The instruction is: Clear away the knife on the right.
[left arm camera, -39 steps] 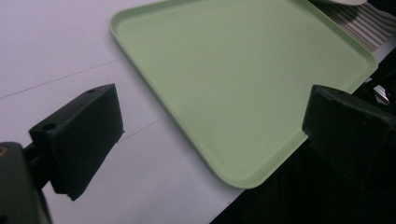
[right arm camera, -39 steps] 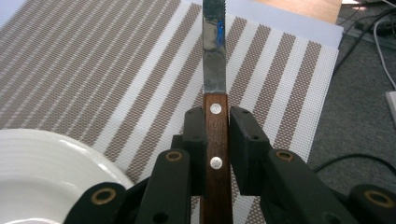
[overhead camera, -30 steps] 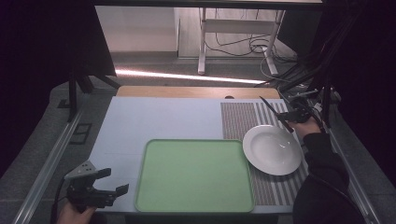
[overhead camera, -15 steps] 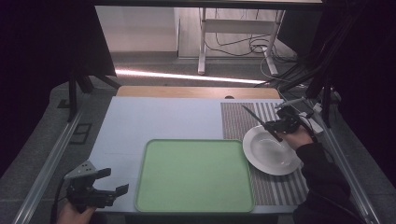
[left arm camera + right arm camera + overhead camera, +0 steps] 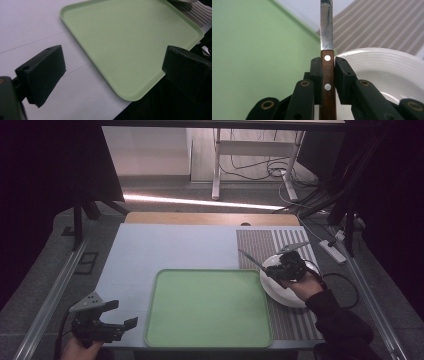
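Right tool (image 5: 327, 72) clamped on knife (image 5: 327, 37) handle, blade straight ahead over white plate (image 5: 387, 65) edge beside green tray (image 5: 249, 50)

Dark room; grey floor (image 5: 165, 190); white desk legs (image 5: 216, 170), tangled cables (image 5: 260, 170) beyond table; light strip (image 5: 200, 201).

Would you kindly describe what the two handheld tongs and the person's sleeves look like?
Both tongs, left and right, are black, each with a grey three-cornered plate on top. Their block-shaped black pads sit on linkages with brass-coloured rivets. A dark cable trails from the right one. The right sleeve is dark.
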The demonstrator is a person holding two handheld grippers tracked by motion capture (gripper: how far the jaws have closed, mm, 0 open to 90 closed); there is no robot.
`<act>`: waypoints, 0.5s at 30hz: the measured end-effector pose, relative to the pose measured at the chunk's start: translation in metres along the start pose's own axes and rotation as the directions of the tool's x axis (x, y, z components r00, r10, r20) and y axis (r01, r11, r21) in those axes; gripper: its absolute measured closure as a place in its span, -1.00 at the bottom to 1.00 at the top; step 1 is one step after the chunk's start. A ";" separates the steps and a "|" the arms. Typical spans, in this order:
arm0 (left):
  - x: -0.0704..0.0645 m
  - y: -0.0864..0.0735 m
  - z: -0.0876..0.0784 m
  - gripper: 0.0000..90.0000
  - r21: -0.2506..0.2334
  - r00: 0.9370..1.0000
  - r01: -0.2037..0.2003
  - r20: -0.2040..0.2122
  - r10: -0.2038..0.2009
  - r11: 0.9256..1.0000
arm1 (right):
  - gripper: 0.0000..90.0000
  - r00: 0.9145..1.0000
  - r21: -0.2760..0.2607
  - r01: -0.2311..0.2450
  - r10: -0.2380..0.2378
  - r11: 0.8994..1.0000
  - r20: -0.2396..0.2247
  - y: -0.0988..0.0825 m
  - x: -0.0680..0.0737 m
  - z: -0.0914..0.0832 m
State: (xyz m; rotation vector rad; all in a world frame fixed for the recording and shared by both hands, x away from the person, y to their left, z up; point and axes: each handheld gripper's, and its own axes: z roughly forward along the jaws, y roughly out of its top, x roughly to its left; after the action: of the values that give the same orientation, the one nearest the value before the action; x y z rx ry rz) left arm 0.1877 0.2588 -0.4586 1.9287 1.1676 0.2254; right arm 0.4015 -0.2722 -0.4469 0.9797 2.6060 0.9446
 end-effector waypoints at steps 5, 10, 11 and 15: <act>0.000 0.000 0.000 -0.90 0.000 1.000 0.001 0.000 -0.001 1.000 | 0.72 0.999 -0.006 0.035 -0.035 0.999 -0.031 -0.004 0.028 0.000; 0.000 0.000 0.000 -0.90 0.000 1.000 0.002 0.001 -0.002 1.000 | 0.72 0.994 0.005 0.086 -0.086 0.996 -0.067 -0.007 0.057 0.004; 0.000 0.000 0.000 -0.90 0.000 1.000 0.003 0.001 -0.003 1.000 | 0.72 0.993 0.011 0.100 -0.099 0.995 -0.071 -0.008 0.062 0.005; 0.001 0.000 0.000 -0.90 0.000 1.000 0.004 0.002 -0.004 1.000 | 0.72 0.985 0.043 0.142 -0.137 0.989 -0.104 -0.010 0.079 0.014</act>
State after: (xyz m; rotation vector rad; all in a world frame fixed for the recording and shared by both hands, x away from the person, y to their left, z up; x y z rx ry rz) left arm 0.1882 0.2592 -0.4587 1.9265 1.1700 0.2210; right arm 0.3417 -0.2199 -0.4613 0.7664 2.7529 0.9207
